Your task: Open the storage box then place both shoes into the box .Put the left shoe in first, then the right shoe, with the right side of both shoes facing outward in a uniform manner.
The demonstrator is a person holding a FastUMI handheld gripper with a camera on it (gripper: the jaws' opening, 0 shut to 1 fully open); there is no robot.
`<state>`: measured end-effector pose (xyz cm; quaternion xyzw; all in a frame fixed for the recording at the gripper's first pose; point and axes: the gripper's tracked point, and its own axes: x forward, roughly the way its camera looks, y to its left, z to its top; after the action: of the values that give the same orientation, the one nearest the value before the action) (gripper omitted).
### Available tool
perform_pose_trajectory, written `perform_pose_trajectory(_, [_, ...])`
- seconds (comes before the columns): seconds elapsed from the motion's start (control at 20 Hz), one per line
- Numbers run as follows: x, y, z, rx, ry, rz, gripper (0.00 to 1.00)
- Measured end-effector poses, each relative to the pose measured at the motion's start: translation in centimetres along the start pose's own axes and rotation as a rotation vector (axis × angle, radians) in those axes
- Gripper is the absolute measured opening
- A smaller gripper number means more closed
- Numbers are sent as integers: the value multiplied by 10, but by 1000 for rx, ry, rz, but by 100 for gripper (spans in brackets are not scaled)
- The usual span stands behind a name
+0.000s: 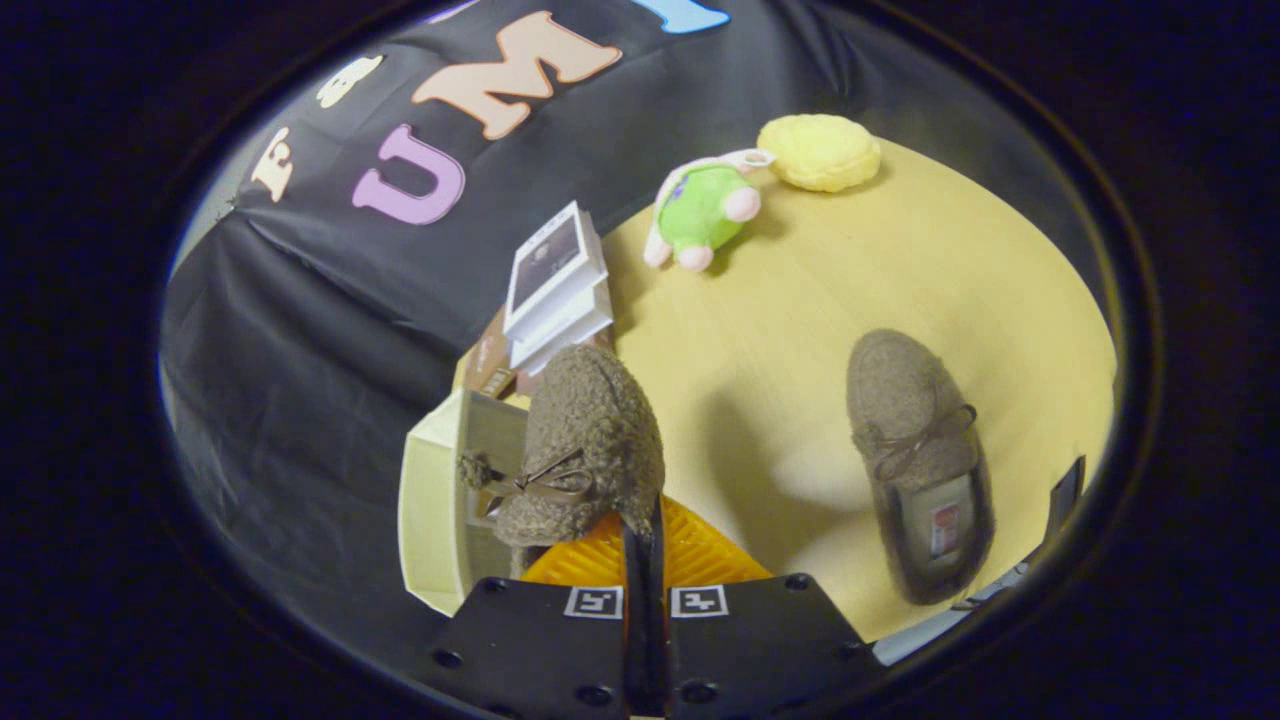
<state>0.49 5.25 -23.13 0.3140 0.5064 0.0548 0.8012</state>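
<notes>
My gripper (645, 535) is shut on a brown fuzzy shoe (590, 430) with a bow lace, pinching its rim between both fingers. The shoe hangs toe away from me, over the table's left edge. Directly beside and beneath it stands the cream storage box (428, 500); part of its grey inside shows to the left of the shoe, and the shoe hides the rest. The second brown shoe (915, 450) lies flat on the wooden table (800, 300), off to the right of my fingers, with its opening turned up.
A stack of white boxes (555, 285) sits just beyond the held shoe. Farther back lie a green plush toy (705, 210) and a yellow round cushion (820, 150). A dark flat object (1065, 495) stands at the table's right edge.
</notes>
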Motion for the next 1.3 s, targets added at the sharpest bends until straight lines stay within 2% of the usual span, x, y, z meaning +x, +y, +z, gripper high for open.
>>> perform_pose_trajectory(0.3, [-6, 81, 6, -9, -36, 81, 4])
perform_pose_trajectory(0.65, [25, 169, -34, -61, 27, 162, 4])
perform_pose_trajectory(0.9, [67, 194, -67, -77, 80, 132, 4])
perform_pose_trajectory(1.3, [140, 189, -107, -105, 116, -13, 4])
